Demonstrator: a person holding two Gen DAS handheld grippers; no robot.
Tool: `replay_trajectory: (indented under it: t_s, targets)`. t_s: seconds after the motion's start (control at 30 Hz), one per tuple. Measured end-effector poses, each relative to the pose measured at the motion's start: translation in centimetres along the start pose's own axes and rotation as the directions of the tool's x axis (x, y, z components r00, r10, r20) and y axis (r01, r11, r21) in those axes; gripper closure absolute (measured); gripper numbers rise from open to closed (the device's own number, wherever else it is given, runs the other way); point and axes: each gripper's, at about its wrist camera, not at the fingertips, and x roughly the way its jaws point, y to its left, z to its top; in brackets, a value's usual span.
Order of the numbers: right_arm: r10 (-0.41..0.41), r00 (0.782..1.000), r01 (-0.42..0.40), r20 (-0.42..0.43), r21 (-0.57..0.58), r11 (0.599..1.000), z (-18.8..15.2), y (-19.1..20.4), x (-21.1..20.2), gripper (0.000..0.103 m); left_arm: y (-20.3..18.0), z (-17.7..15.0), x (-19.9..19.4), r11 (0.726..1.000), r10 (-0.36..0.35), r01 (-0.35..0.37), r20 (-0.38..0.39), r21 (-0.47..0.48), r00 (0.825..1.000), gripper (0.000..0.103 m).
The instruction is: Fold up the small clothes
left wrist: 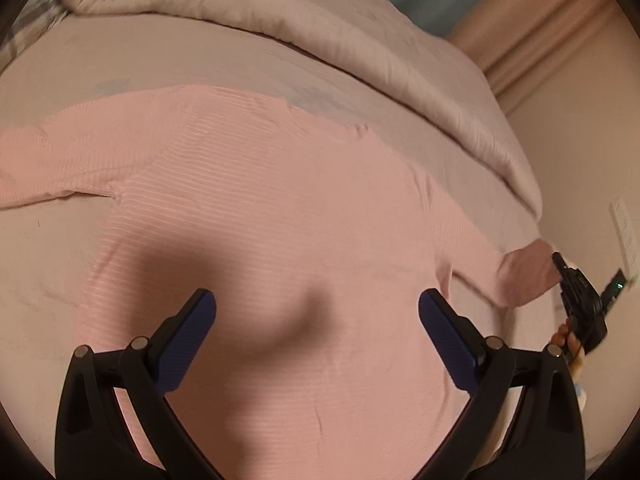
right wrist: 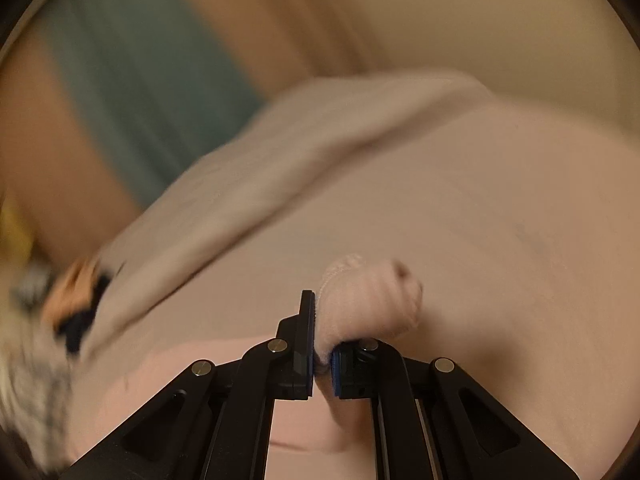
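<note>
Right gripper (right wrist: 320, 344) jaws — pink sleeve (right wrist: 368, 300)

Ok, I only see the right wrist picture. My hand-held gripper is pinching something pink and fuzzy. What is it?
Observer: The left wrist view shows it is the cuff of the right sleeve of a pink ribbed top. The top is spread on the bed sheet.
Operator: Is the other one holding anything?
Observer: No. The left hand-held gripper is open over the top's middle, with nothing between its pads.
Operator: Where's the other sleeve?
Observer: The left sleeve lies stretched out flat on the sheet, away from both grippers.
</note>
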Motion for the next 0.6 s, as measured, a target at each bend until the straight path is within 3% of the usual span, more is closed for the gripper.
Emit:
replay_trajectory:
  t_s: [0.13,0.23,0.37,0.43,0.5,0.53,0.6]
  targets:
    - [0.125,0.992,-0.129,-0.034,-0.318,0.939,-0.8,12.5,-0.3,0.095,1.9,1.6,-0.3,0.996,-0.059,0.060,0.014,-0.063,0.998,0.002]
    - [0.187,0.977,-0.212,-0.101,-0.496,0.842,-4.5,21.6,1.1,0.095,3.5,2.9,-0.7,0.984,-0.127,0.129,0.027,-0.123,0.992,0.002]
    - [0.218,0.957,-0.289,-0.190,-0.601,0.745,-9.8,29.7,5.0,0.095,6.6,3.4,-1.6,0.973,-0.129,0.136,0.052,-0.188,0.990,0.002]
    - [0.215,0.941,-0.335,-0.261,-0.641,0.690,-14.2,33.0,6.7,0.095,8.3,3.2,-1.9,0.969,-0.111,0.121,0.059,-0.215,0.992,0.002]
    - [0.224,0.917,-0.395,-0.330,-0.667,0.632,-17.3,33.9,7.7,0.095,9.9,2.9,-2.0,0.964,-0.100,0.111,0.057,-0.243,0.993,0.002]
    - [0.227,0.890,-0.449,-0.395,-0.678,0.582,-19.4,34.6,8.0,0.088,10.7,2.7,-2.0,0.959,-0.105,0.115,0.051,-0.258,0.993,0.002]
    - [0.198,0.843,-0.522,-0.501,-0.669,0.529,-21.2,34.9,8.6,0.080,11.2,2.4,-1.7,0.952,-0.138,0.142,0.037,-0.272,0.990,0.002]
